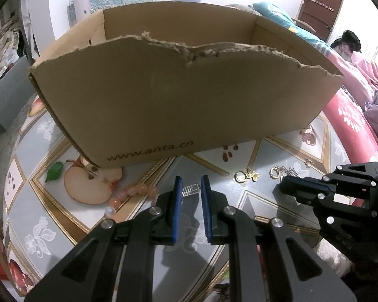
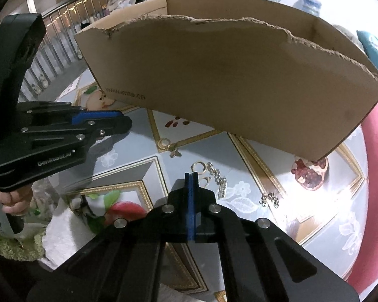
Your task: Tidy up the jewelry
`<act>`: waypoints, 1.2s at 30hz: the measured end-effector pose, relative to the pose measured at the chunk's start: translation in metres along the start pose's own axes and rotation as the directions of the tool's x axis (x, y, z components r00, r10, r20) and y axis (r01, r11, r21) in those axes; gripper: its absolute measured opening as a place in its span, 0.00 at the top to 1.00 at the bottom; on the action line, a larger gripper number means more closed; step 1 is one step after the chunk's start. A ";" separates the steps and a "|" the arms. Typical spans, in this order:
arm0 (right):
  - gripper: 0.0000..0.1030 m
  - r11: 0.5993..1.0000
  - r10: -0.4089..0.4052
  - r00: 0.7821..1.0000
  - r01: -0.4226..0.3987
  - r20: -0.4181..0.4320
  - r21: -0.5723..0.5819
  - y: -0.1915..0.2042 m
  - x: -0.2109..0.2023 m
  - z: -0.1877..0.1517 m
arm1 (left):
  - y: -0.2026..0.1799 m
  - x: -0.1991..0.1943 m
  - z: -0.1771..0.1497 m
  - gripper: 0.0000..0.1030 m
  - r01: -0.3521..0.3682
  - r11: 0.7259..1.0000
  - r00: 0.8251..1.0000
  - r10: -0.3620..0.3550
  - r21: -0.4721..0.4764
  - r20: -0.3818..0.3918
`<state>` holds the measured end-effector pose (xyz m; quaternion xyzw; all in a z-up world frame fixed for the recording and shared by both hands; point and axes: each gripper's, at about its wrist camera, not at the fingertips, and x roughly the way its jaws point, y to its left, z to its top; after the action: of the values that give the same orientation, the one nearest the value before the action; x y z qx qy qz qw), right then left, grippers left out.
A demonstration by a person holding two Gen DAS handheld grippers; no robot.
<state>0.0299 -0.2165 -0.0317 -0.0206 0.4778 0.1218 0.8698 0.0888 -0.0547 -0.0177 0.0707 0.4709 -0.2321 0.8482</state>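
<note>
One cardboard box (image 1: pixel 184 95) stands behind scattered jewelry. Left gripper (image 1: pixel 192 188) jaws apart around one silver clasp (image 1: pixel 190 190). Right gripper (image 2: pixel 192 176) jaws together, empty.

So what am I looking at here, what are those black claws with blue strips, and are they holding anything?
They are two hand-held grippers, not a robot; each carries a camera looking along its jaws. The left gripper shows its jaws open, around a small silver comb-like piece on the patterned table. The right gripper has its jaws shut, apparently empty. A torn cardboard box stands behind. Loose jewelry lies around: pink beads, a gold ring charm, a silver chain.
</note>
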 end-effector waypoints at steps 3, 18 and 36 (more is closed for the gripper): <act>1.00 1.000 0.007 1.000 -0.007 -0.001 0.008 -0.004 -0.006 -0.003 | -0.001 -0.001 -0.001 0.86 -0.002 1.000 1.000 0.002 0.000 0.001; 0.79 0.998 -0.045 0.999 0.044 -0.017 -0.045 0.005 -0.002 -0.005 | -0.002 -0.001 -0.002 0.86 -0.005 1.000 1.000 0.005 -0.001 0.000; 0.90 1.000 -0.012 0.999 0.012 -0.033 -0.015 0.011 0.010 0.005 | 0.001 -0.002 -0.002 0.86 -0.001 1.000 1.000 0.001 -0.005 0.005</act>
<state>0.0367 -0.2029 -0.0359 -0.0318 0.4909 0.1196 0.8624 0.0865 -0.0529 -0.0174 0.0681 0.4695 -0.2306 0.8496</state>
